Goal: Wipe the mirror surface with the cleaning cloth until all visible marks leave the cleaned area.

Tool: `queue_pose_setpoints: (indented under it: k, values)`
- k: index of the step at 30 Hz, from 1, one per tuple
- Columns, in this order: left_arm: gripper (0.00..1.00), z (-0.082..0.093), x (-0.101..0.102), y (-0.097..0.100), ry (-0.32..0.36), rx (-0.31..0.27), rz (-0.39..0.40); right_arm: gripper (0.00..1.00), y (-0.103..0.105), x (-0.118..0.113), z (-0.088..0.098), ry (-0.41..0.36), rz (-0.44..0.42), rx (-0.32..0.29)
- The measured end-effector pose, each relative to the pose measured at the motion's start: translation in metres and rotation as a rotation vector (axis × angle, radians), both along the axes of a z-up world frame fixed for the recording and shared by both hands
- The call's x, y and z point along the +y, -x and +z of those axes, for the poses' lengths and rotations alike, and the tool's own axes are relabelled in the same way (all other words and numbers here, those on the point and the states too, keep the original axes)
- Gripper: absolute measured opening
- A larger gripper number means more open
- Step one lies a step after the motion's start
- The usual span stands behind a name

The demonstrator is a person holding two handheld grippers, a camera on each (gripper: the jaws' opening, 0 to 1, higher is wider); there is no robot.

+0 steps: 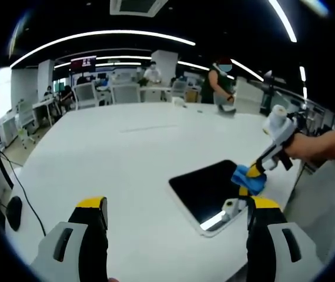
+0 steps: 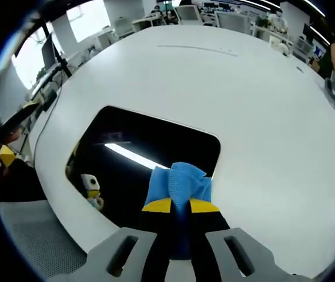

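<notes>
Nearest the lens in the right gripper view, the right hand-held gripper (image 2: 180, 207) has its two yellow-tipped jaws pressed together on a blue cleaning cloth (image 2: 178, 183), which bunches up just past the jaw tips. The cloth rests on the near part of the mirror (image 2: 132, 141), close to its front edge, and covers a small patch of the dark glass.

The largest thing in both views is the white counter (image 1: 126, 153), a broad rounded top that carries the mirror. The mirror is a dark, rounded-cornered rectangle lying flat near the counter's edge; its surface reflects a ceiling light as a bright strip, and a small reflection of a gripper shows near its left corner in the right gripper view.

In the left gripper view the mirror (image 1: 205, 188) lies ahead and to the right of the left hand-held gripper (image 1: 176, 214), whose jaws stand wide apart and hold nothing. This gripper hovers over bare counter, just beside the mirror's near corner; its right jaw overlaps the mirror's edge in the picture. The right gripper comes in from the right, held by a hand (image 1: 301, 147), and presses the cloth (image 1: 250, 179) down on the mirror's far right side.

Beyond the counter stand office chairs (image 1: 86, 94), desks and a few people.
</notes>
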State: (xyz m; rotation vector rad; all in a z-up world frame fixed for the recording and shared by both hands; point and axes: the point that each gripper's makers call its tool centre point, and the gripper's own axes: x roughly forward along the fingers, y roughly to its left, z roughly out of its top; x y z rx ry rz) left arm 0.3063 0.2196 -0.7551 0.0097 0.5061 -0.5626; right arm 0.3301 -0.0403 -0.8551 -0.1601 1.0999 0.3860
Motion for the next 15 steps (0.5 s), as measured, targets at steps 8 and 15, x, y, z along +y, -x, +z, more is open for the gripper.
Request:
queue_pose_setpoints:
  k: [8,15]
  values:
    - [1.0,-0.001,0.001,-0.001,-0.001,0.003,0.002,0.04,-0.01,0.0,0.001,0.0,-0.001,-0.004]
    - [1.0,-0.001,-0.001,-0.003,0.0,0.005,0.0,0.04,-0.02,-0.001,0.001,-0.004,-0.005,-0.005]
